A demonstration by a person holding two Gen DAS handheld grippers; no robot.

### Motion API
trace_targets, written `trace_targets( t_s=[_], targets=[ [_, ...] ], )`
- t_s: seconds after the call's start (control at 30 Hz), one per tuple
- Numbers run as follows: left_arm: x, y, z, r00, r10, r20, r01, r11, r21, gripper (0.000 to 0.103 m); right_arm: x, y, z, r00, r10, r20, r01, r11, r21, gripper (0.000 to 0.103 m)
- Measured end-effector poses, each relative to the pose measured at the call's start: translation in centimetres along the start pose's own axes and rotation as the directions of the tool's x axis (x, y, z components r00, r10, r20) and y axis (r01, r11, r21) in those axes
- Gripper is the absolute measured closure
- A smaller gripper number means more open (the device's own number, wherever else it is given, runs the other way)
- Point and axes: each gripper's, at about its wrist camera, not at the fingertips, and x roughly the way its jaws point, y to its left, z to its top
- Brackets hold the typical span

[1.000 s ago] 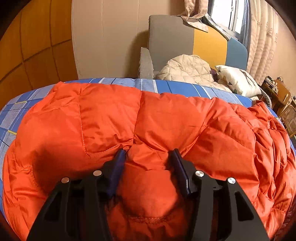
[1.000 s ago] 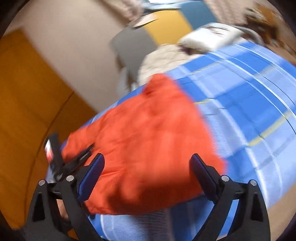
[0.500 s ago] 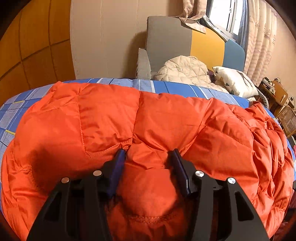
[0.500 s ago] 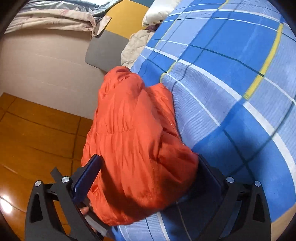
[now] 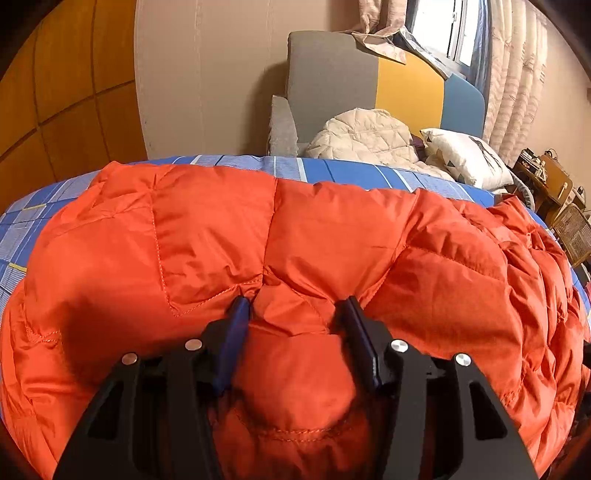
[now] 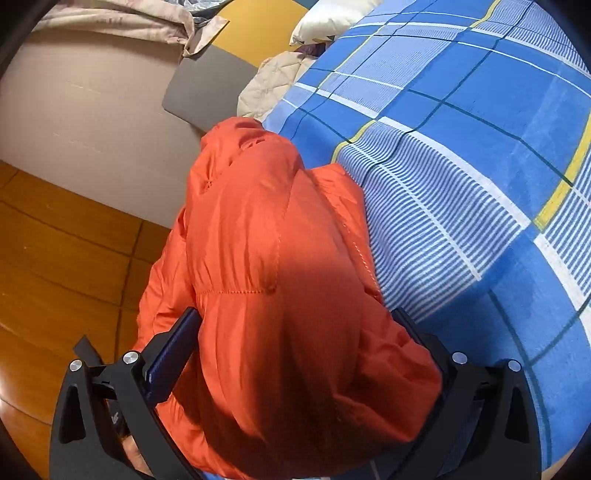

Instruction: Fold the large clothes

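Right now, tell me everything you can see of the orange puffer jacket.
The orange puffer jacket is quilted, glossy and thin-shelled, with stitched seams dividing puffy panels. It lies bunched and rumpled on the blue plaid bedspread, near its edge. The left tool is clamped on a raised fold of it, both pads pressed into the fabric. The right tool stands wide, straddling a bulky end of the jacket; its jaws have just been opening and show no pinch on the fabric. No zipper is visible.

wall (image 5: 207,74) beige | wood panelling (image 5: 66,85) | curtained window (image 5: 458,33) | plaid bed (image 6: 480,147)
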Motion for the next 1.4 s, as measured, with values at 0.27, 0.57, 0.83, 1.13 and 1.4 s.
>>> trace_targets(
  t_s=[0.27,0.57,0.83,1.13,1.4],
  targets=[
    [0.4,-0.3,0.0,1.0,0.007,-0.003,-0.007,1.0,0.007,0.051,-1.3,0.4,0.2,0.993,0.116,0.016,-0.116,0.993,0.007,0.065],
    [-1.4,-2.9,-1.9,0.999,-0.051,-0.02,0.051,0.999,0.002,0.051,-7.7,1.6,0.4,0.985,0.144,0.093,-0.135,0.986,-0.097,0.077],
    [-3.0,-9.4,-3.9,0.996,-0.079,-0.043,0.081,0.996,0.049,0.052,-12.8,0.3,1.0,0.984,0.063,0.165,-0.038,0.988,-0.151,0.077],
    [-4.5,-9.6,-1.2,0.994,-0.107,-0.025,0.107,0.994,-0.013,0.055,-12.3,-0.3,1.3,0.985,0.042,0.168,-0.015,0.987,-0.159,0.077],
    [-0.5,-11.8,-0.5,0.994,-0.027,-0.107,0.034,0.997,0.066,0.054,-12.6,0.9,0.7,0.986,0.016,0.168,0.018,0.98,-0.197,0.077]
  ],
)
